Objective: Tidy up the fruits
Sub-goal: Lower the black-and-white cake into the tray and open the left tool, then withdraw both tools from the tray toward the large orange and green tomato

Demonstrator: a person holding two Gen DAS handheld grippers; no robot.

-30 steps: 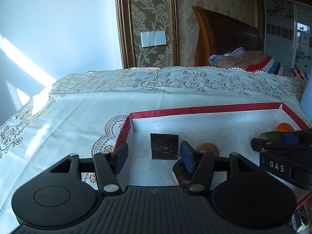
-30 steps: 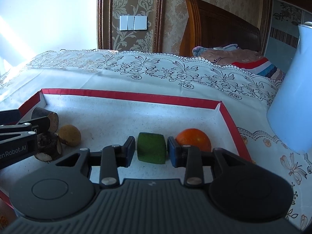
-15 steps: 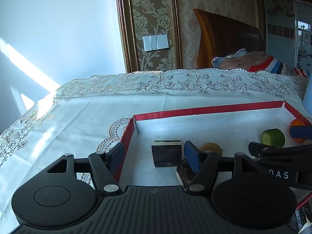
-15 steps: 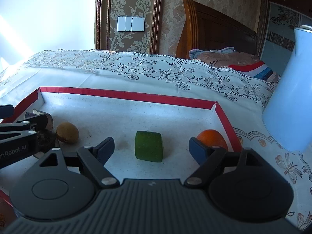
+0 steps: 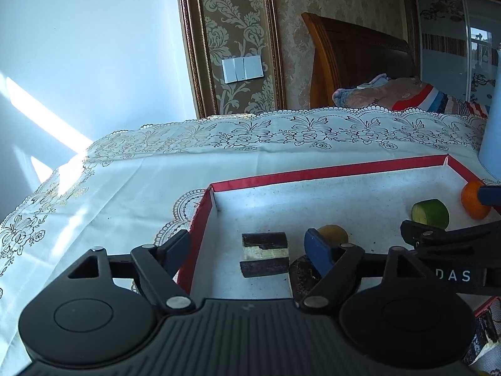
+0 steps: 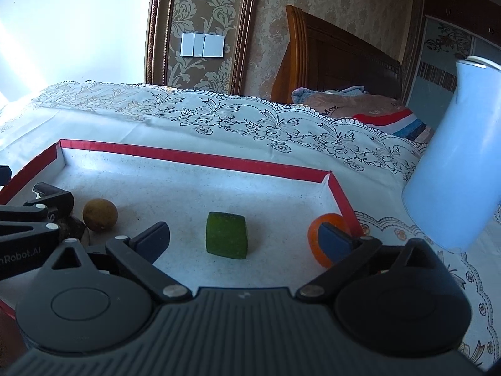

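A white tray with a red rim (image 5: 328, 172) (image 6: 194, 156) holds the fruit. My left gripper (image 5: 247, 250) hovers over the tray's left end with its jaws opening. A dark chunk with a pale core (image 5: 264, 258) lies loose between the pads, touching neither. A second dark piece (image 5: 300, 277) and a round brown fruit (image 5: 332, 233) (image 6: 100, 214) sit by the right pad. My right gripper (image 6: 244, 240) is also opening, wide around a green chunk (image 6: 226, 236) (image 5: 430, 213) that rests free on the tray floor. An orange (image 6: 316, 235) (image 5: 471, 200) sits behind its right pad, in the tray's corner.
A tall pale-blue jug (image 6: 454, 172) (image 5: 493, 125) stands right of the tray on the lace tablecloth (image 5: 125, 188). The two grippers are close side by side over the tray. A wooden headboard and bedding lie beyond the table.
The right jaws have let go of the green chunk and spread wide. The left jaws have widened around the dark chunk. Neither hand has shifted much.
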